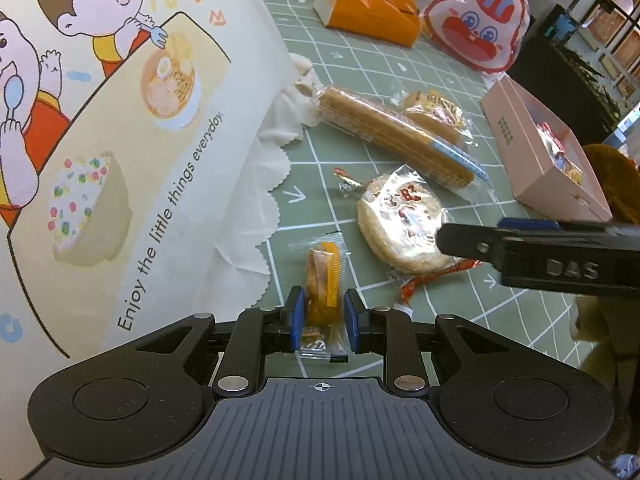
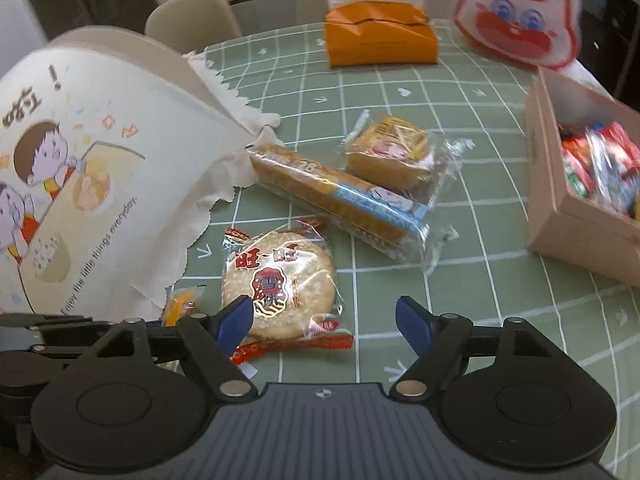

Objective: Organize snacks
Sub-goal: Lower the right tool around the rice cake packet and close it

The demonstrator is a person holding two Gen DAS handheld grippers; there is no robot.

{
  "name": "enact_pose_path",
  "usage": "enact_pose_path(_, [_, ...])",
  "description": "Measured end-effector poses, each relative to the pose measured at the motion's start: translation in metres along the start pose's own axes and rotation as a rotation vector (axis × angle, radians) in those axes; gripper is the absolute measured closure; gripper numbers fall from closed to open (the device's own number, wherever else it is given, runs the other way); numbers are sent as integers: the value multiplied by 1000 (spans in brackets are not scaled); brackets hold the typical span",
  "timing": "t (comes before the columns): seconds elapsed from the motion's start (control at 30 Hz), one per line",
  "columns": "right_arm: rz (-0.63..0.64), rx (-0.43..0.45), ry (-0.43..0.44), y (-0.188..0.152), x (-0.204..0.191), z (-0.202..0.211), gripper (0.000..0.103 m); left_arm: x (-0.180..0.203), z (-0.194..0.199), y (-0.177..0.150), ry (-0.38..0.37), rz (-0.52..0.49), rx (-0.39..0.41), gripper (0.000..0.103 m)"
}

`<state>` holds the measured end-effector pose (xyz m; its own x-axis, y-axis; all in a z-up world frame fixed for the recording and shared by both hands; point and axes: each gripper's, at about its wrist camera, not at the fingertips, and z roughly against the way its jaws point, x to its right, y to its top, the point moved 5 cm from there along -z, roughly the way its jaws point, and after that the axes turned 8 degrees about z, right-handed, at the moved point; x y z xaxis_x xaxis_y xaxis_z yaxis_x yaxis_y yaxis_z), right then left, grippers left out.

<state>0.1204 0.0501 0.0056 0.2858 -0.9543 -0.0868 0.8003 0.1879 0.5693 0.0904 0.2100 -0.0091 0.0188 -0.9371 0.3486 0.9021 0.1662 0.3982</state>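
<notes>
My left gripper (image 1: 322,316) has its blue pads on both sides of a small orange snack packet (image 1: 323,280) lying on the green grid tablecloth; the packet also shows in the right wrist view (image 2: 182,304). My right gripper (image 2: 324,320) is open and empty, its left finger over the edge of a round rice cracker packet (image 2: 278,284), which also shows in the left wrist view (image 1: 400,224). A long biscuit bar (image 2: 340,204) and a yellow cake packet (image 2: 392,152) lie beyond. A pink box (image 2: 568,216) with snacks stands at the right.
A large illustrated paper bag (image 1: 112,140) lies on its side at the left. An orange tissue box (image 2: 380,36) and a rabbit-face bag (image 2: 516,12) stand at the back. Chairs stand beyond the table's far edge.
</notes>
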Motion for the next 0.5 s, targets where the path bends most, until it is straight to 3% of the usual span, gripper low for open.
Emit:
enact_pose_path(0.3, [4,-50,2,19,-16,-30,24,0,2,-4,6,-7,-1,77])
enact_pose_path(0.5, [27,-92,-1,17,-26,-44,18,1,2,-5,6,-8,3,77])
